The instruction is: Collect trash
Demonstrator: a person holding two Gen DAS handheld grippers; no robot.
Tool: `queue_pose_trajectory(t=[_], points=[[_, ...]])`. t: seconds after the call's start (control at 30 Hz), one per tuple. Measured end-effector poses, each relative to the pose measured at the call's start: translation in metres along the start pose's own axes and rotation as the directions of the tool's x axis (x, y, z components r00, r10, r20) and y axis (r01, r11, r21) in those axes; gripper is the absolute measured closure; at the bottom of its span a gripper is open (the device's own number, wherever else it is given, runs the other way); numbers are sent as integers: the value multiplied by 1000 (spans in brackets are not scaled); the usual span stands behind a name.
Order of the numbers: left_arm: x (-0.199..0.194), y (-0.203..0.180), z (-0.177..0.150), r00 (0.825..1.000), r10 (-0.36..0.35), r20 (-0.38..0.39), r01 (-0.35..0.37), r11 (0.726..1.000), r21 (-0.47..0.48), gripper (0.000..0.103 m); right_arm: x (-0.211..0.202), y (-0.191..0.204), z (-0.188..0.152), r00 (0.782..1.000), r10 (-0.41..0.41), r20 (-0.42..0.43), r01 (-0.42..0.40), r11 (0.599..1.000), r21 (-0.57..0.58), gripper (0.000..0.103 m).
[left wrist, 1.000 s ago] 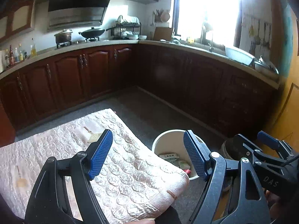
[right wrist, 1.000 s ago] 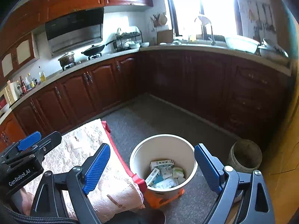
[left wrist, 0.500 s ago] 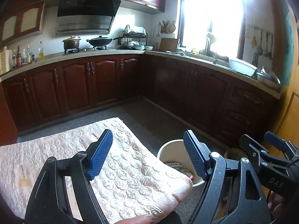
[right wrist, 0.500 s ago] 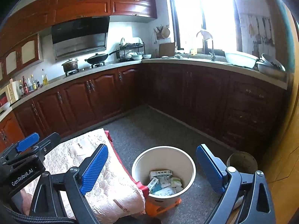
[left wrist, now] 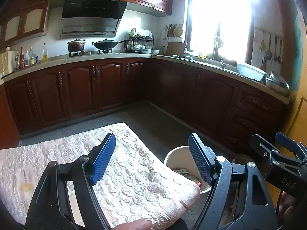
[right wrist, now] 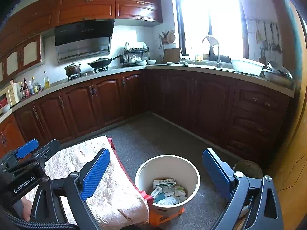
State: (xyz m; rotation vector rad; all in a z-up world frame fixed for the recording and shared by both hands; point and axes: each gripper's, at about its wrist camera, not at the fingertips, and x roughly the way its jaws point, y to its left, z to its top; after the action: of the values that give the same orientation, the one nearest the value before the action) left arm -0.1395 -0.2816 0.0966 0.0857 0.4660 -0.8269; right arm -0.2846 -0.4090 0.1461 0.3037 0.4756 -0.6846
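Right gripper (right wrist: pixel 155 174), seen along its own blue fingers, its jaws opening with nothing between the pads; it hangs above and in front of the bin (right wrist: pixel 167 207), a pale round bucket standing on the grey floor (right wrist: pixel 163 134) just beside the corner of a table draped in a quilted cloth (right wrist: pixel 107 191). Left gripper (left wrist: pixel 151 159), jaws standing wide and likewise empty, is poised over the near edge of the same cloth, with the bin's rim showing between its fingers in the left wrist view. The collected trash (right wrist: pixel 167 191), small cartons and paper packets, lies on the bin's bottom; no further litter can be made out on the cloth or the floor, apart from a small faint mark or scrap on the cloth that is too small to tell. Behind, dark wooden cabinets (right wrist: pixel 191 99) run round the corner under a countertop carrying a wok (right wrist: pixel 100 62) and a lidded pot (right wrist: pixel 73 69). Judged stage: release over the bin complete or nearly so. To finish well, keep the emptied jaws clear of the bin's rim while drawing away, then scan the cloth and floor for remaining pieces before committing either gripper
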Motion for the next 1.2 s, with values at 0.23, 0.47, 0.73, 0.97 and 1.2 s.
queue_pose_trajectory(t=[0.23,0.47,0.73,0.97,1.2], points=[[-2,-1,0,1000,10,14,-10,1000,3,25,0,1,3,1000,2,4,-2,1000,-4,7],[-3,1,1,1000,17,19,-17,1000,1,25,1,3,4,1000,6,6,-6,1000,-7,7],[-5,0,1,999,24,25,-24,1000,7,25,1,4,4,1000,11,7,-11,1000,-7,7],[-4,-1,3,999,29,24,-29,1000,10,25,2,3,4,1000,12,7,-12,1000,-5,7],[-4,-1,2,999,34,18,-34,999,8,25,5,3,3,1000,15,0,-15,1000,-6,7]])
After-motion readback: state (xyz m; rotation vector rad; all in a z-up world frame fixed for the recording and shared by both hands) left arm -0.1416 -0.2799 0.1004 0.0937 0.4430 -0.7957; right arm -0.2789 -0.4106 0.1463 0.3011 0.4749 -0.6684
